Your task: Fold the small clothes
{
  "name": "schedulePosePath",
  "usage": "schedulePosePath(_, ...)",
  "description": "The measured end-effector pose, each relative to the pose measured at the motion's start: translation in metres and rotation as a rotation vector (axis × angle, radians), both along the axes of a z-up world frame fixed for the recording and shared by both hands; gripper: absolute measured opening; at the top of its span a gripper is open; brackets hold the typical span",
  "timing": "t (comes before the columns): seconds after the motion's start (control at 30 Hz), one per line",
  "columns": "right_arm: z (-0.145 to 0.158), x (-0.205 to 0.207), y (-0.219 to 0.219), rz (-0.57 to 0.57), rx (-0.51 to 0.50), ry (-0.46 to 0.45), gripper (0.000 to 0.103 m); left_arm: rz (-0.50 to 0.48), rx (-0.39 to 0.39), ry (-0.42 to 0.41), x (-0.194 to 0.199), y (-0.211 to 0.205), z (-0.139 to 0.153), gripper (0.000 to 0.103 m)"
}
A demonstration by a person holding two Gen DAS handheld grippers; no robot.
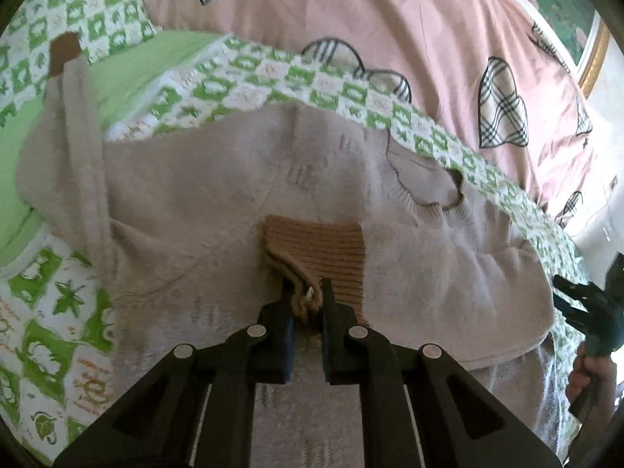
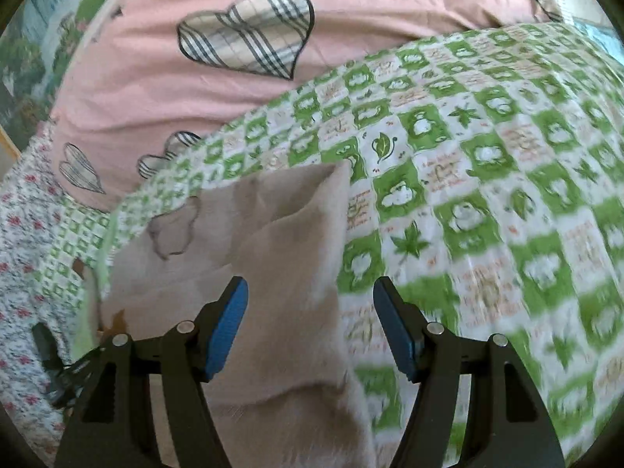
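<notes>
A small beige knitted sweater (image 1: 195,195) lies spread on the green-checked bed sheet (image 1: 249,78). One sleeve is folded across its body, ending in a brown ribbed cuff (image 1: 319,245). My left gripper (image 1: 304,292) is shut on the near edge of that cuff. The other sleeve runs up the left to a second brown cuff (image 1: 64,52). The neckline (image 1: 425,183) is at the right. In the right wrist view my right gripper (image 2: 310,292) stands open over the sweater's (image 2: 280,241) right edge, its blue pads (image 2: 230,327) gripping nothing.
A pink duvet (image 1: 390,39) with plaid hearts is heaped along the far side. The checked sheet (image 2: 487,195) stretches bare to the right of the sweater. A hand (image 1: 589,374) holds the right gripper (image 1: 585,312) at the right edge. Floral fabric (image 2: 23,234) lies at the left.
</notes>
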State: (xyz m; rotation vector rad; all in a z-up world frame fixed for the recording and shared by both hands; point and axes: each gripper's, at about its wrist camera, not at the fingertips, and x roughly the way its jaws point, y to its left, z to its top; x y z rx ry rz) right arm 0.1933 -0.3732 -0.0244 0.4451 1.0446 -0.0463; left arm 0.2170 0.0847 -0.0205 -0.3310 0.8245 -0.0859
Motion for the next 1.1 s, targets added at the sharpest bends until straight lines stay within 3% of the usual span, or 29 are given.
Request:
schedulePosePath(0.1, -0.019, 0.015, 0.006, 0.018, -0.010, 0.044, 0.066, -0.011, 0.010, -0.008, -0.002, -0.004, 0.002, 0.008)
schedulePosePath(0.13, -0.023, 0.019, 0.009, 0.034, -0.020, 0.048, 0.057, -0.022, 0.023, -0.001, -0.001, -0.008, 0.002, 0.008)
schedulePosePath(0.17, -0.025, 0.020, 0.011, 0.058, -0.018, 0.053, 0.007, -0.038, 0.046, 0.001, -0.001, -0.014, 0.003, 0.008)
schedulePosePath(0.33, 0.014, 0.004, -0.004, 0.042, -0.072, -0.045, 0.008, -0.105, 0.060, -0.042, -0.004, -0.031, 0.012, 0.008)
schedulePosePath(0.47, -0.003, 0.006, -0.009, 0.049, -0.120, 0.010, 0.008, -0.116, 0.112, 0.016, 0.002, -0.043, -0.006, 0.007)
schedulePosePath(0.53, -0.019, 0.007, -0.010, 0.044, -0.124, 0.068, 0.010, -0.110, 0.095, 0.032, 0.001, -0.038, -0.010, 0.008)
schedulePosePath(0.6, -0.013, 0.002, -0.010, 0.006, -0.144, 0.064, 0.022, -0.116, 0.064, 0.038, -0.001, -0.032, -0.009, 0.013)
schedulePosePath(0.7, 0.015, -0.012, 0.006, -0.001, -0.230, 0.001, 0.028, -0.120, 0.040, 0.069, 0.002, -0.026, -0.012, 0.020)
schedulePosePath(0.77, 0.032, -0.023, 0.025, 0.066, -0.216, -0.075, 0.035, -0.107, 0.039, 0.085, 0.004, -0.025, -0.014, 0.022)
schedulePosePath(0.8, 0.034, -0.027, 0.039, 0.128, -0.218, -0.089, 0.045, -0.098, 0.047, 0.084, 0.007, -0.026, -0.014, 0.022)
schedulePosePath(0.87, 0.020, -0.030, 0.052, 0.176, -0.232, -0.037, 0.054, -0.077, 0.076, 0.082, 0.004, -0.025, -0.013, 0.021)
schedulePosePath(0.93, -0.004, -0.032, 0.045, 0.147, -0.237, 0.061, 0.054, -0.071, 0.098, 0.081, -0.003, -0.023, -0.011, 0.021)
schedulePosePath(1.07, 0.009, -0.044, 0.038, 0.103, -0.164, 0.025, 0.054, -0.040, 0.100, 0.075, -0.024, 0.001, 0.000, 0.023)
schedulePosePath(1.1, 0.015, -0.046, 0.040, 0.107, -0.145, 0.014, 0.055, -0.026, 0.095, 0.070, -0.026, 0.010, 0.005, 0.028)
